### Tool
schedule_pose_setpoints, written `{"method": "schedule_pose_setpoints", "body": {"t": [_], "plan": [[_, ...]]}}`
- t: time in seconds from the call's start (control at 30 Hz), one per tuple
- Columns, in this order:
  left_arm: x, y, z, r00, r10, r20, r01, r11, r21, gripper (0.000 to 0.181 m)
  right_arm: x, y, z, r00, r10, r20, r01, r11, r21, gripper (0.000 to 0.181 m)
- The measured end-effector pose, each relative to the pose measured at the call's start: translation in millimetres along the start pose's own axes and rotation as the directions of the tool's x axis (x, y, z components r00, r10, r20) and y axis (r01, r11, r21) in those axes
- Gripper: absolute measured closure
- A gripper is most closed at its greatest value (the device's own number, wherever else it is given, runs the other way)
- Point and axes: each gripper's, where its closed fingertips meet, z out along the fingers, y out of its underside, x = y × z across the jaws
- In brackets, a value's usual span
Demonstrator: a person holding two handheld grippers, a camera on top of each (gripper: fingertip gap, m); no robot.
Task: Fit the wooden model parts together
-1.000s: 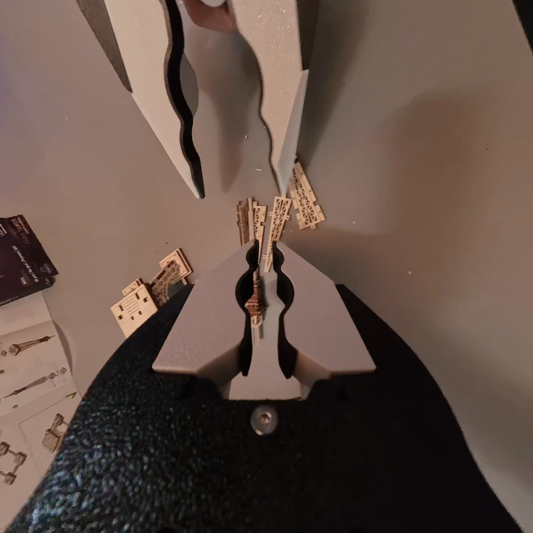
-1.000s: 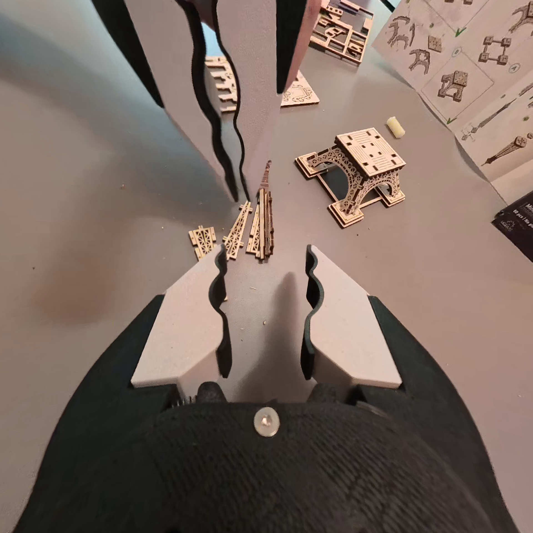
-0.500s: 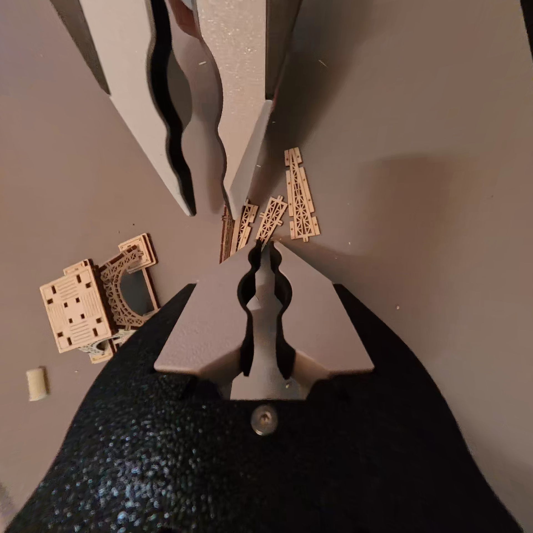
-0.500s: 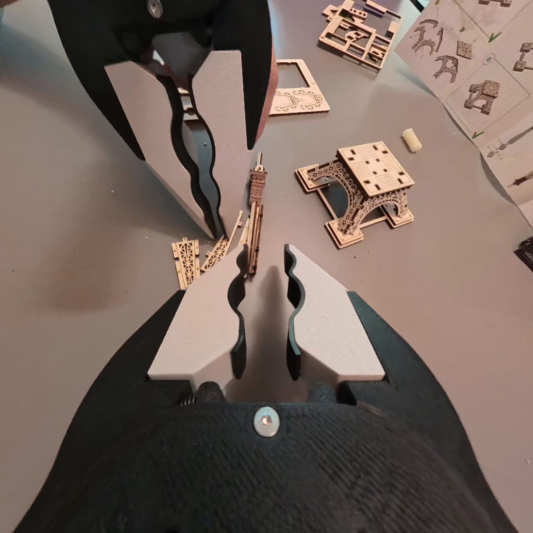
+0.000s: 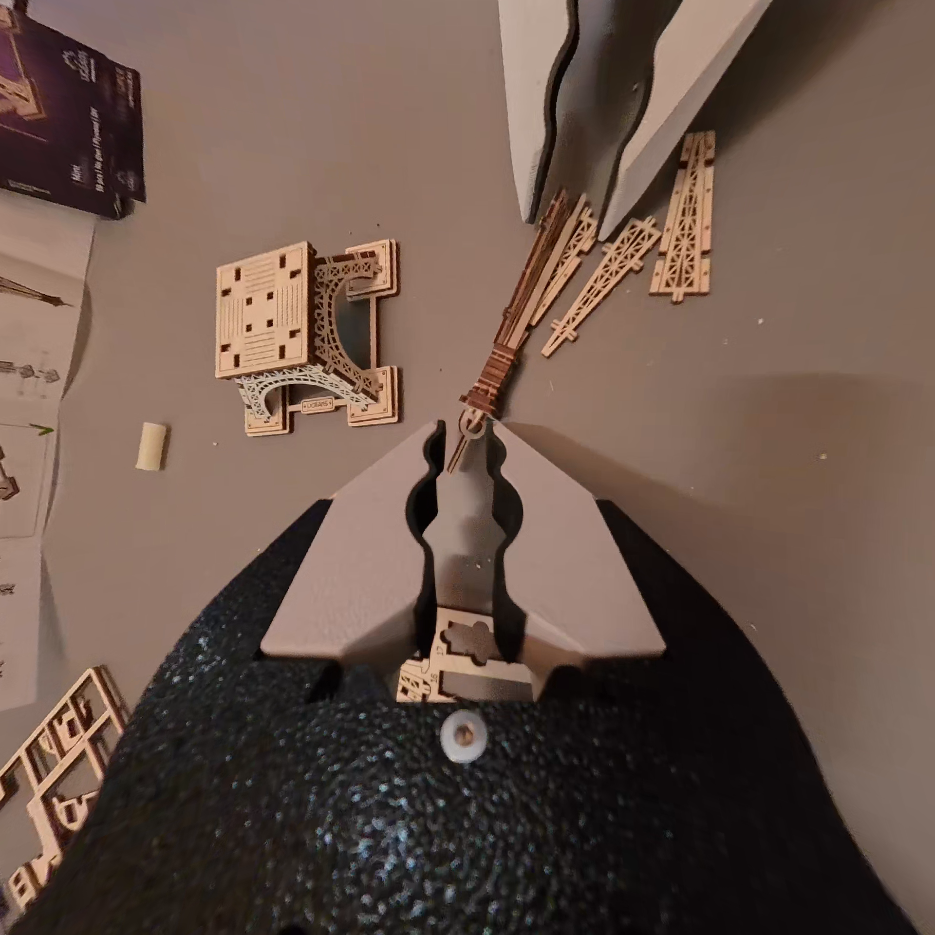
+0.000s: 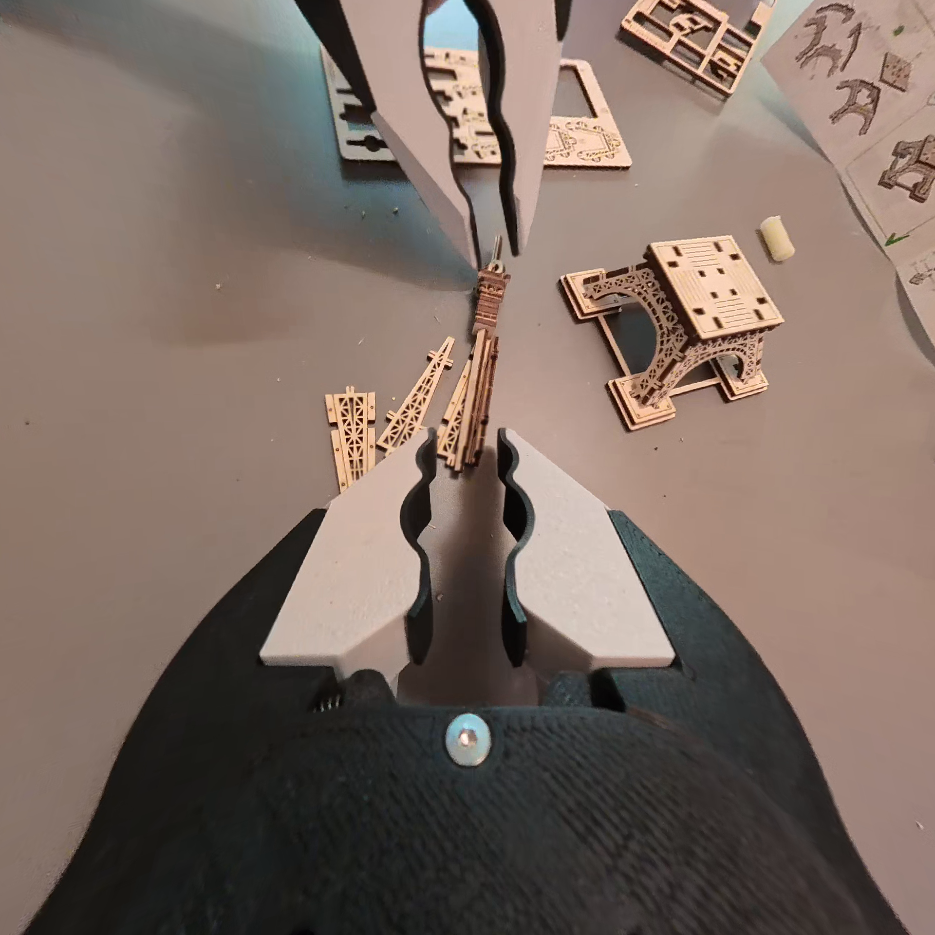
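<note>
A slim wooden spire (image 5: 511, 339) lies flat on the grey table, also seen in the right wrist view (image 6: 488, 324). My left gripper (image 5: 468, 430) is slightly open, its fingertips on either side of the spire's thin top pin without clamping it; it also shows in the right wrist view (image 6: 495, 255). My right gripper (image 6: 468, 440) is open at the spire's wide end, and it also shows in the left wrist view (image 5: 566, 227). Loose lattice strips (image 6: 420, 399) lie beside the spire. The arched tower base (image 6: 708, 313) stands to the right, apart from both grippers.
A small pale cylinder (image 6: 776, 245) lies past the tower base. Punched-out wooden part sheets (image 6: 582, 146) and frames (image 6: 683, 40) lie behind the left gripper. The instruction sheet (image 6: 885, 101) and a dark box (image 5: 66, 126) lie at the side. The tips of one gripper are about 8 cm away from the tips of the other.
The left gripper held the spire a second ago and has let it go. It has drawn back to the spire's tip. The right gripper has narrowed and moved up to the wide end.
</note>
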Motion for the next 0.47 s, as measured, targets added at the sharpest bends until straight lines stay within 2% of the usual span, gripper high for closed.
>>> {"method": "schedule_pose_setpoints", "body": {"t": [0.27,0.47], "plan": [[0,5,7,0.999,-0.029,-0.035,0.029,1.000,0.001,0.171,-2,-1,2,1.000,-0.012,0.023,0.012,1.000,-0.001,0.164],[-6,15,-1,1.000,-0.001,0.016,0.002,0.998,-0.056,0.171,-2,-1,2,1.000,-0.017,0.021,0.017,1.000,-0.001,0.164]]}}
